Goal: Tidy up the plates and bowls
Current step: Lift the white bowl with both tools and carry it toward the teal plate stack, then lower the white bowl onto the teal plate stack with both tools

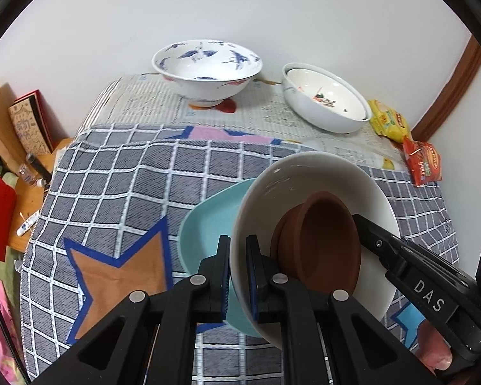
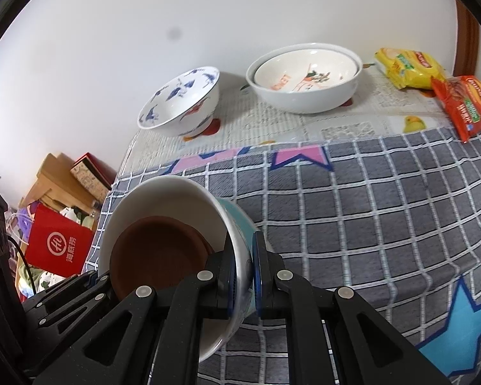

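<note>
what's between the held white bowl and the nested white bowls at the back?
Only cloth: grey checked blanket, then the printed table cover. Nothing stands between the white bowl and the nested white bowls; clearest in the right wrist view.

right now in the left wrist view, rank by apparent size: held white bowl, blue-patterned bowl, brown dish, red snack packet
1. white bowl, though nearest the camera
2. blue-patterned bowl
3. brown dish, also near, so unsure against 2
4. red snack packet
</note>
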